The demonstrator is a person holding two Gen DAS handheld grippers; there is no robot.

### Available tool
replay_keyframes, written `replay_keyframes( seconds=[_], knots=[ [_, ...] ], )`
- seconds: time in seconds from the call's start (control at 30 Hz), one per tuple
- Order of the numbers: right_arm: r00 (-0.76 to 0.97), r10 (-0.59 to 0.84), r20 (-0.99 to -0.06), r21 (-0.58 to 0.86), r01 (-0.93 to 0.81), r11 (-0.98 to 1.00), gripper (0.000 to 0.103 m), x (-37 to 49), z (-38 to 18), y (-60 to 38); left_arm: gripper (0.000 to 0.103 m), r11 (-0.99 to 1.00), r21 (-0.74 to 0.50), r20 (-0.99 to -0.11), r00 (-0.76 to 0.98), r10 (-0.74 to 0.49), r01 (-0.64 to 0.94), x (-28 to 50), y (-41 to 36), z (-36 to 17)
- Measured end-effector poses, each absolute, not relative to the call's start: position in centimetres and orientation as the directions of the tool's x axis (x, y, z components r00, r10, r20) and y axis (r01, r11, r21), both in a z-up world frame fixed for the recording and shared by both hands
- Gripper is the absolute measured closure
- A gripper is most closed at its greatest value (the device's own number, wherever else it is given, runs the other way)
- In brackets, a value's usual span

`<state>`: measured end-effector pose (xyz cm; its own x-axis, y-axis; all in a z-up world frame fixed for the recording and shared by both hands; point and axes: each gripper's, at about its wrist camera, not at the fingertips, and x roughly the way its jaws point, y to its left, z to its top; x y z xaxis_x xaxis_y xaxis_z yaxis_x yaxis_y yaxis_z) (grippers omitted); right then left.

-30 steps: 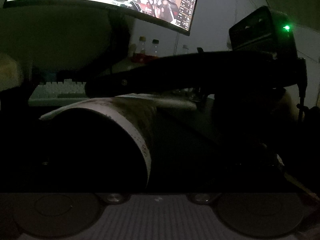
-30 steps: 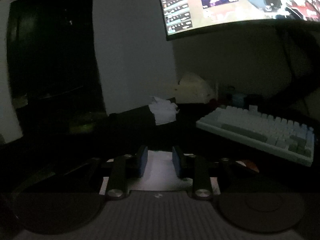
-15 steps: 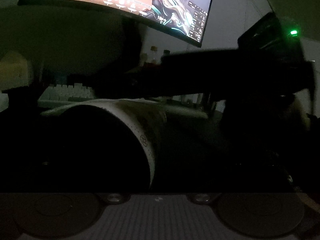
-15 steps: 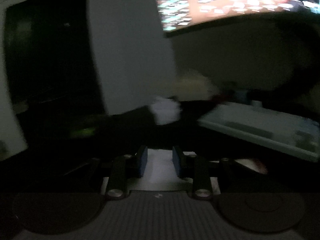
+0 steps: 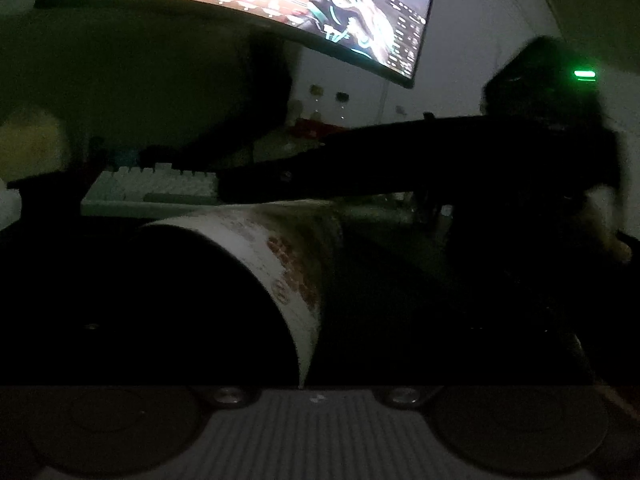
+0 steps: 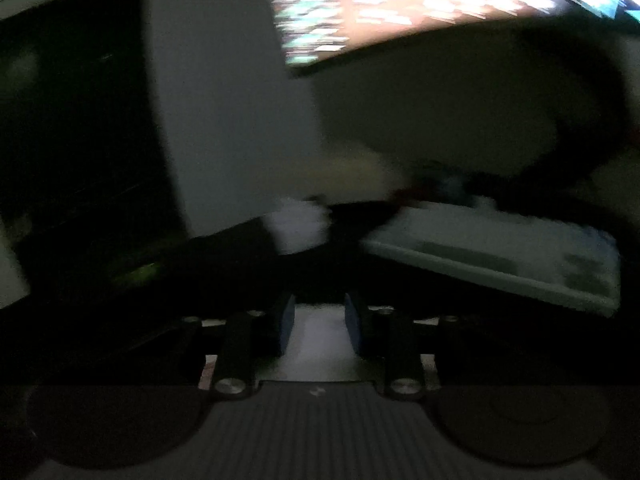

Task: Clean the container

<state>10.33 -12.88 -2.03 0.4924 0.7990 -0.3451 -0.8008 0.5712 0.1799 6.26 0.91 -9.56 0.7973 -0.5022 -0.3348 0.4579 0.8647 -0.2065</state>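
Container, a white paper cup w/ red print, fills near-left of our left view; left grip unreadable. Right view: right gripper narrow on white tissue. Risk: dim, blurred; wipe may miss.

My left tongs' fingers are lost in darkness; keyboard and screen smeared by blur in right view.
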Motion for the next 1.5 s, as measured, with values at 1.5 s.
replay_keyframes(
  seconds=[1.5],
  knots=[
    [0.542, 0.785, -0.300, 0.180, -0.776, 0.604, 0.069, 12.1, -3.1, -14.5, 0.000, 0.863, -0.197, -0.315, 0.804, -0.504, 0.464, 6.0, 1.0, -10.0]
  ],
)
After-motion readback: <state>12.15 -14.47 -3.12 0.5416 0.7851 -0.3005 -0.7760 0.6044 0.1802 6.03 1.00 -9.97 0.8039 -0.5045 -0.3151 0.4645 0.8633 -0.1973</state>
